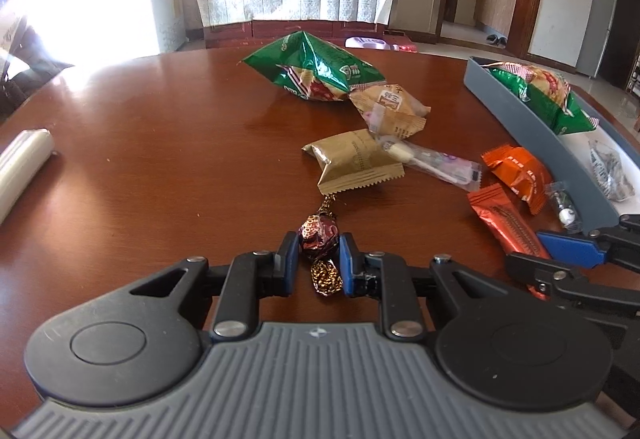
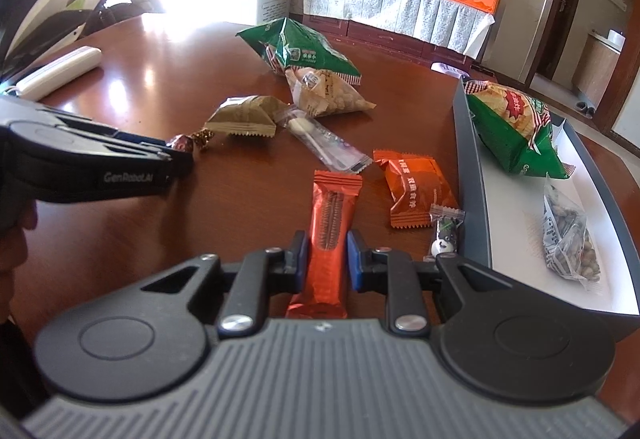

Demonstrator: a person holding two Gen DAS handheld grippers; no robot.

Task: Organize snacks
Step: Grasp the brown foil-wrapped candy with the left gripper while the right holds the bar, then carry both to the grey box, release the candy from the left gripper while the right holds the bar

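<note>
On brown desk (image 2: pixel 160 87), snacks lie scattered beside grey tray (image 2: pixel 474 179); tray already holds green chip bag (image 2: pixel 516 131) and nut packet (image 2: pixel 568 239). Second green chip bag (image 1: pixel 312 71) waits loose at far side. Right hand-held gripper (image 2: pixel 328 259) clamped on red wafer bar (image 2: pixel 330 235); left hand-held gripper (image 1: pixel 319 259) clamped on foil-wrapped chocolate (image 1: pixel 318 239). Step, by the look: pickup made, both items low at desk. Next move calls for lift and carry to tray, clearing its wall.
</note>
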